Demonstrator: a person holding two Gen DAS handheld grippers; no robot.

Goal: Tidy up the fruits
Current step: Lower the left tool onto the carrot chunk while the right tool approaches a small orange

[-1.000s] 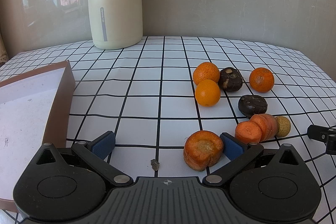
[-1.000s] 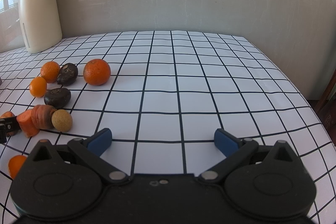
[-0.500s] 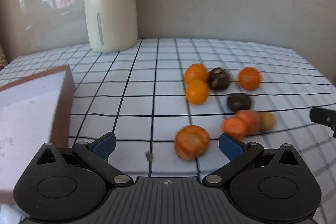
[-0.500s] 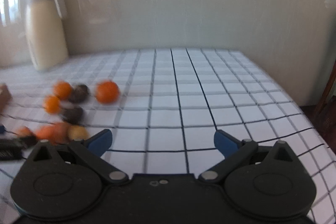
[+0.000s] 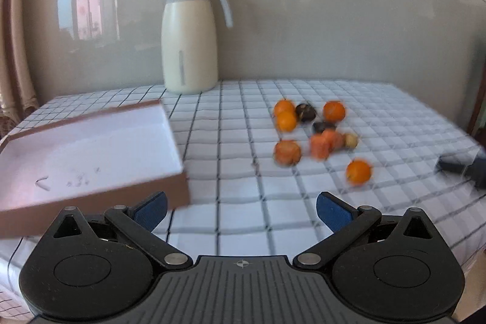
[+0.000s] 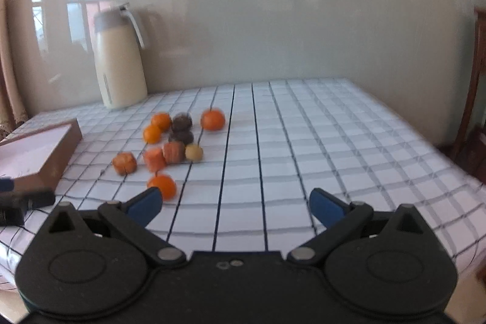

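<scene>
Nearest, we see the left tongs [image 5: 241, 210] and the right tongs [image 6: 232, 206], both released with nothing between their blue pads, each held above the checked surface [image 6: 303, 148]. At near left lies the brown tray [image 5: 91, 148], its white floor bare. Right of it, a lone orange [image 5: 359, 171] sits apart on the near side of the fruit cluster. Farther in, we find three carrot pieces [image 5: 319, 146] in a row with a small tan fruit [image 5: 350, 140] touching their right end. Beyond these lie two dark chestnut-like fruits [image 5: 305, 111] among three more oranges [image 5: 334, 111]. Motion blur softens all fruit outlines. Farthest, a cream thermos jug [image 5: 189, 38] stands at the wall.
</scene>
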